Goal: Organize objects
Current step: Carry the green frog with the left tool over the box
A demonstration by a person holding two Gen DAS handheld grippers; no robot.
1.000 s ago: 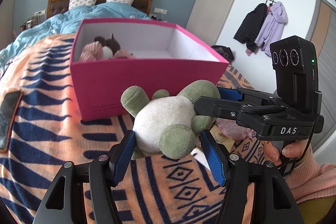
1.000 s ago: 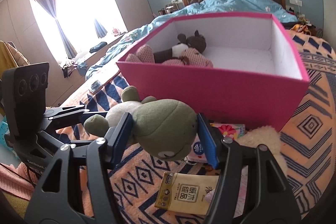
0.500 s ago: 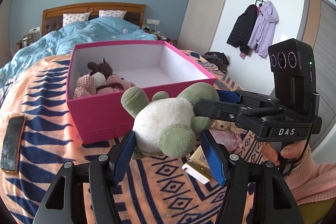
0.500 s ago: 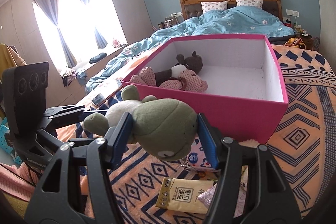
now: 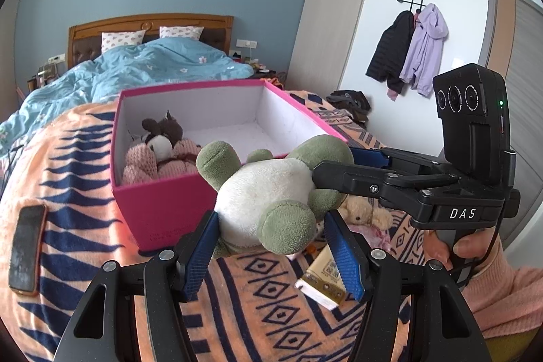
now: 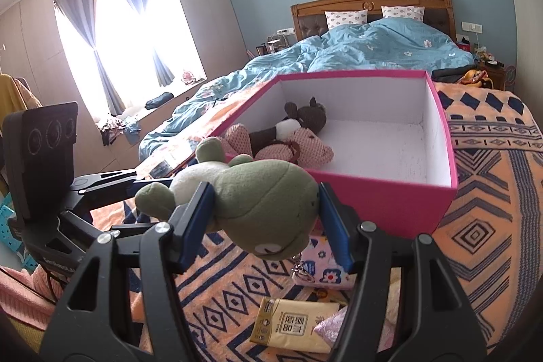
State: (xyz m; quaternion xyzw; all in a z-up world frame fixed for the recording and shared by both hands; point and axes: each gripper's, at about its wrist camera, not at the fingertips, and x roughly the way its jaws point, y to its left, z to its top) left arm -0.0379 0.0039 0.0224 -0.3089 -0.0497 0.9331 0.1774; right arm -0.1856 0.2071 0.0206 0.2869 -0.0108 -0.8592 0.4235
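Observation:
A green-and-white plush toy hangs in the air just in front of the pink box. My left gripper is shut on its white body and legs. My right gripper is shut on its green head, coming in from the right in the left wrist view. The box stands open on the bed, with a brown plush and a pink knitted plush in its left part. The rest of its white floor is bare.
On the orange patterned blanket lie a phone, a yellow packet, a small beige bear and a floral pouch. A blue duvet lies behind the box. A hand grips the right tool.
Both grippers have risen together with the plush toy held between them. The box now sits lower in view and more of its inside shows.

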